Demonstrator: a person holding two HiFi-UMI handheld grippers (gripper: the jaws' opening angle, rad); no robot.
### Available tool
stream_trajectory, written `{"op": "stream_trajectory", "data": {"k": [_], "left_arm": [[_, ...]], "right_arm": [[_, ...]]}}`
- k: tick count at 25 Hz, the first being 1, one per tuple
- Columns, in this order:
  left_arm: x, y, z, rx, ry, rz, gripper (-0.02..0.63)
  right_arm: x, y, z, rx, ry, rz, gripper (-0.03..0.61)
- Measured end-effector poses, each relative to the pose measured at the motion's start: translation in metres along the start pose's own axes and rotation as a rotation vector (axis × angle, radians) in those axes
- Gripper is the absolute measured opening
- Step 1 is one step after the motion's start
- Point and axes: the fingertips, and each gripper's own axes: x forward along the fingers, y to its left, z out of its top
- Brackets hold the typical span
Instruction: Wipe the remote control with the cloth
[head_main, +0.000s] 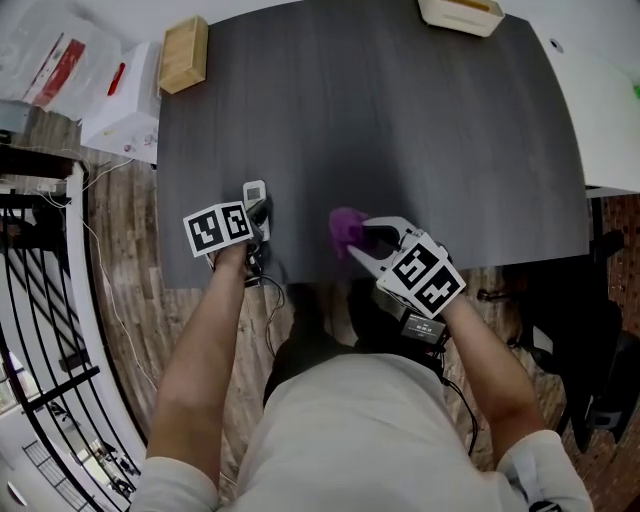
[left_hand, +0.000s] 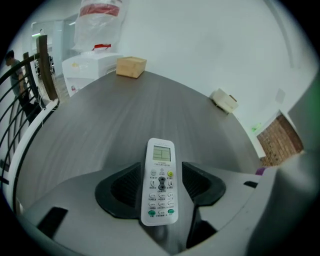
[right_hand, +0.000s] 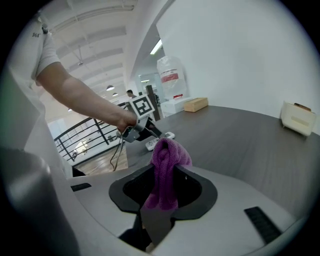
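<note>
Remote (left_hand: 160, 180) lies flat by the near edge of the table (head_main: 400, 130), between the wide-set jaws of the left gripper (head_main: 258, 215). The pads sit against its long sides and pin it there. Its long axis runs away from the person, screen end farthest. Near it on the right, but apart, the right gripper (right_hand: 164, 175) has its jaws almost closed on a bunched purple cloth (right_hand: 167, 165). I judge the wipe needs that cloth carried leftwards onto the remote. One remote, one cloth, two grippers; farther off, one wooden block (head_main: 184, 53) and one pale box (head_main: 460, 14).
</note>
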Motion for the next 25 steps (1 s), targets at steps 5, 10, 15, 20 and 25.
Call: {"op": "stream_trajectory", "data": {"k": [5,10,15,20,25], "left_arm": [[-0.043,0.004,0.015,0.030,-0.122,-0.071,0.242],[-0.124,-0.007,0.009,0.047,-0.325,-0.220,0.241],[-0.200,-0.021,-0.028,-0.012,-0.473,-0.439,0.241],[-0.270,-0.027,-0.076,-0.019,-0.520,-0.706,0.147],[-0.352,-0.023,-0.122,-0.052,-0.569,-1.065,0.017]], "right_arm": [[-0.018,-0.040,0.007,0.078,-0.052,-0.136,0.114],[-0.061,-0.064,0.014,0.104,-0.105,-0.306,0.114],[-0.107,-0.042,0.009,0.061,-0.110,-0.462,0.114],[-0.145,0.031,0.001,0.063,-0.110,-0.576,0.114],[-0.166,0.150,0.009,0.199,-0.261,-0.588,0.114]]}}
